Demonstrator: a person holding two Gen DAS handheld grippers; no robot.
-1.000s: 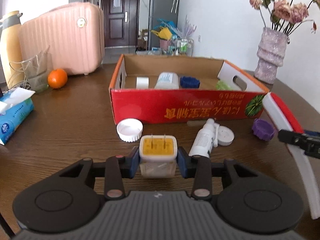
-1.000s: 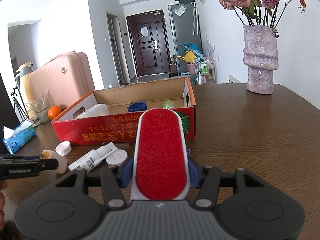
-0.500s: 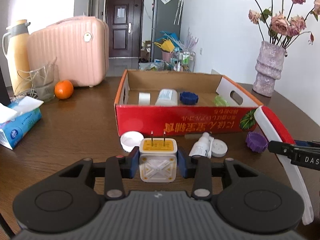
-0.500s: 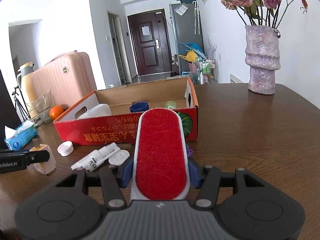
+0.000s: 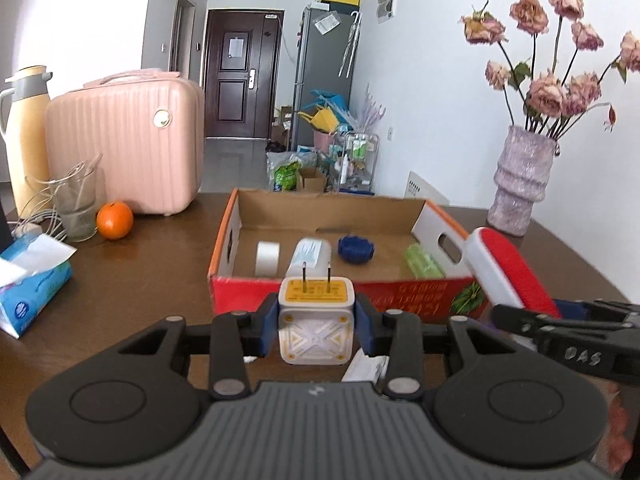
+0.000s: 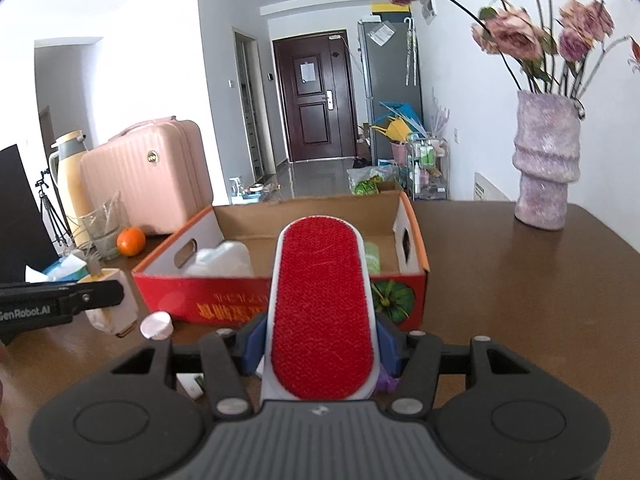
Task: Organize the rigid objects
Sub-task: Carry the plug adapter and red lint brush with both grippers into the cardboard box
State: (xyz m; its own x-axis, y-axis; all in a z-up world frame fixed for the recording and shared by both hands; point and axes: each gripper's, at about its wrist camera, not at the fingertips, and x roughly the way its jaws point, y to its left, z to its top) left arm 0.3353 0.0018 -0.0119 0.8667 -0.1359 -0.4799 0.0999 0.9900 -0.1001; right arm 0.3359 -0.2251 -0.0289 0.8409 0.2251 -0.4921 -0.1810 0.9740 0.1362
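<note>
The left gripper [image 5: 317, 330] clamps a small white cube charger with yellow face [image 5: 316, 320] at lower centre, before the red cardboard box [image 5: 340, 294]. It looks light, rigid and smooth (flat sides suit the pads). The right gripper [image 6: 320, 344] pinches a stiff red-faced white lint brush [image 6: 322, 308] by its edges.

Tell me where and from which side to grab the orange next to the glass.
Grip the orange across its widest middle, coming from above. It is round and sits on the table close beside the glass, with the suitcase right behind, so side approaches look crowded. This is a judgement; both grippers are full.
</note>
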